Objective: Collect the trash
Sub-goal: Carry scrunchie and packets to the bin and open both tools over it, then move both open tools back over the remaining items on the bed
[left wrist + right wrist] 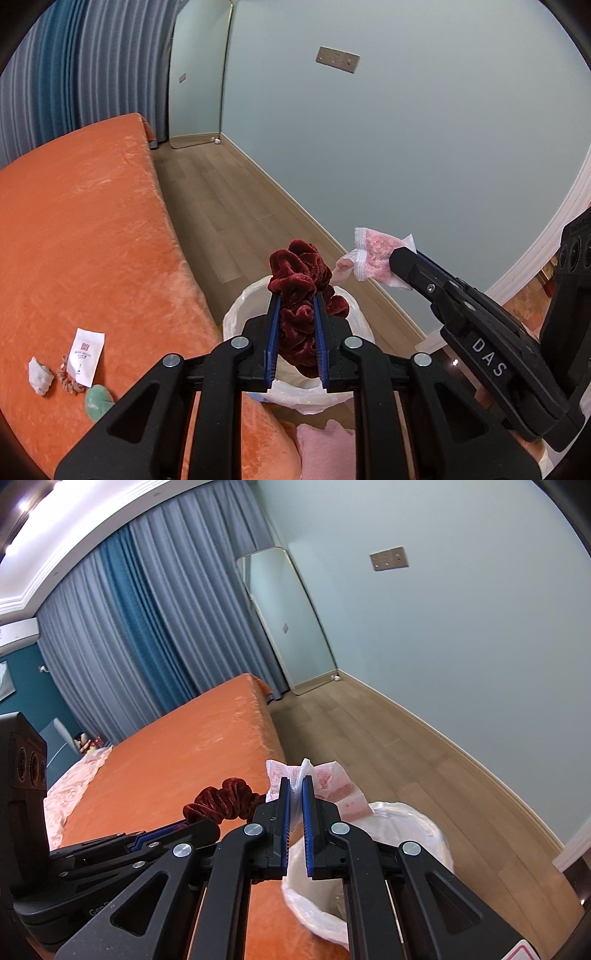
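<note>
A: Holding anything on the left?
B: Left gripper (297, 295) fingers pinch a dark red scrunchie (301, 280) over the lined bin (236, 314) beside the bed (92, 221).
A: Right?
B: Right gripper (294, 781) fingers clamp a pink-white wrapper (332, 779) above the bin's far rim.

Orange bed (92, 229) w/ white sachet (87, 351), crumpled tissue (40, 375), pinkish hair tie (68, 377) & green item (96, 400) near its edge; lined bin (240, 317) on wood floor (229, 214) beside it.
</note>
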